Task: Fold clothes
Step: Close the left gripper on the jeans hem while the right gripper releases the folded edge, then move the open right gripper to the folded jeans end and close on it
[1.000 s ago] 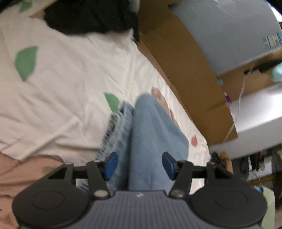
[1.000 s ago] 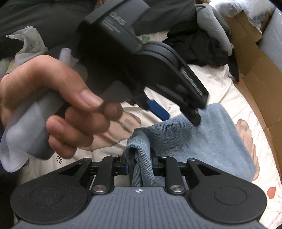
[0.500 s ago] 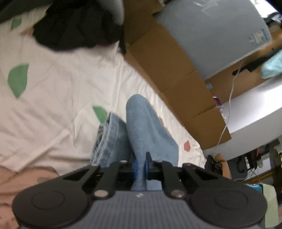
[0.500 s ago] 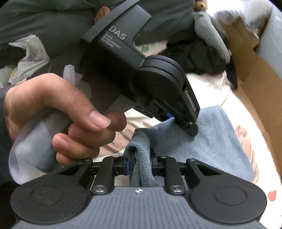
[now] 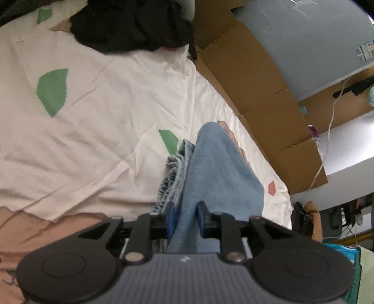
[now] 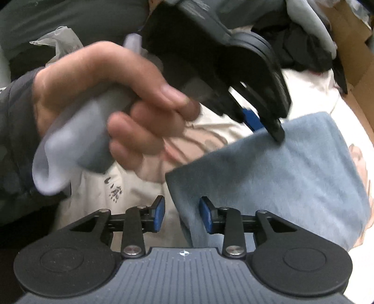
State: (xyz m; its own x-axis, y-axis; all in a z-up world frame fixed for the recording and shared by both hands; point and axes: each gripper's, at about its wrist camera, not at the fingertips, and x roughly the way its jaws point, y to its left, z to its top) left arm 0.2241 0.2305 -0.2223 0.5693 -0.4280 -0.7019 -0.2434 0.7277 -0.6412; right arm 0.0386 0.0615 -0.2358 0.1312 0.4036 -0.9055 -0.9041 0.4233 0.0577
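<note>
A folded light-blue denim garment (image 5: 217, 168) lies on the white patterned bed sheet (image 5: 105, 105). My left gripper (image 5: 185, 217) points down at its near end. Its jaws are opening, and a ridge of the denim still stands loosely between the blue pads. In the right wrist view the denim (image 6: 292, 168) lies flat, and the left gripper (image 6: 264, 126), held by a hand (image 6: 116, 105), has one fingertip resting on the cloth's far edge. My right gripper (image 6: 181, 214) is opening too. The denim's corner sits between its pads, with bare sheet showing beside the left pad.
A heap of black clothes (image 5: 131, 28) lies at the far end of the bed. Cardboard sheets (image 5: 257, 93) line the bed's right side, with a white cable (image 5: 327, 140) beyond. In the right wrist view dark and grey garments (image 6: 311, 21) are piled at the back.
The left jaws closed on the denim fold half a second ago and have since parted. The right jaws, shut on the bunched denim edge before, have opened, and the cloth has dropped flat.
</note>
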